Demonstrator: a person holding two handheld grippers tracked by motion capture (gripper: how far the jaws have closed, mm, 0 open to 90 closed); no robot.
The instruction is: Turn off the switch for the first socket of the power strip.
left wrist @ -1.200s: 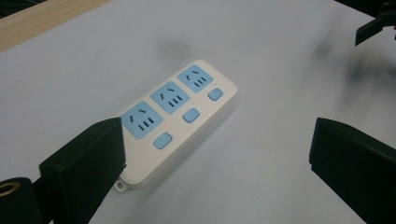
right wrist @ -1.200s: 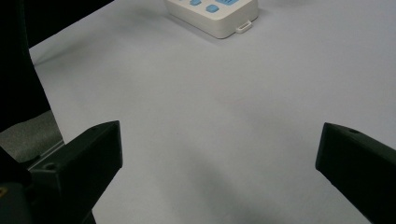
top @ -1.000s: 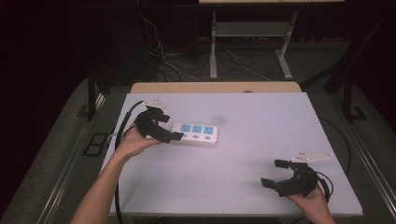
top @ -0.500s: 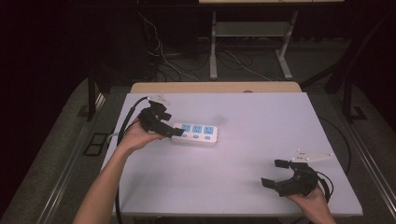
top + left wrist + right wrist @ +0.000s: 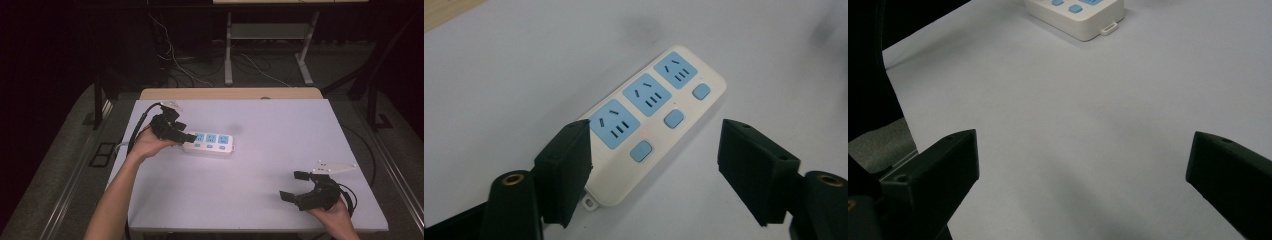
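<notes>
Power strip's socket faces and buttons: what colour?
Light blue, on a white power strip body; clearest in the left gripper view.

Beyond my table (image 5: 260, 200) a wooden strip (image 5: 230, 93) lines its far edge. Cables (image 5: 190, 70) tangle on the floor there. A desk frame (image 5: 265, 40) stands behind.

On the table (image 5: 260, 175), the only obstacle you meet is the power strip (image 5: 209, 143), lying flat toward the left edge, nearer the far edge than the near one. The left gripper (image 5: 654, 162) straddles its near end with jaws spread; one jaw overlaps the strip's side, the other stands off it over bare surface. You have open tabletop between the strip and the right gripper (image 5: 295, 186), whose jaws are spread at the near right corner.
</notes>
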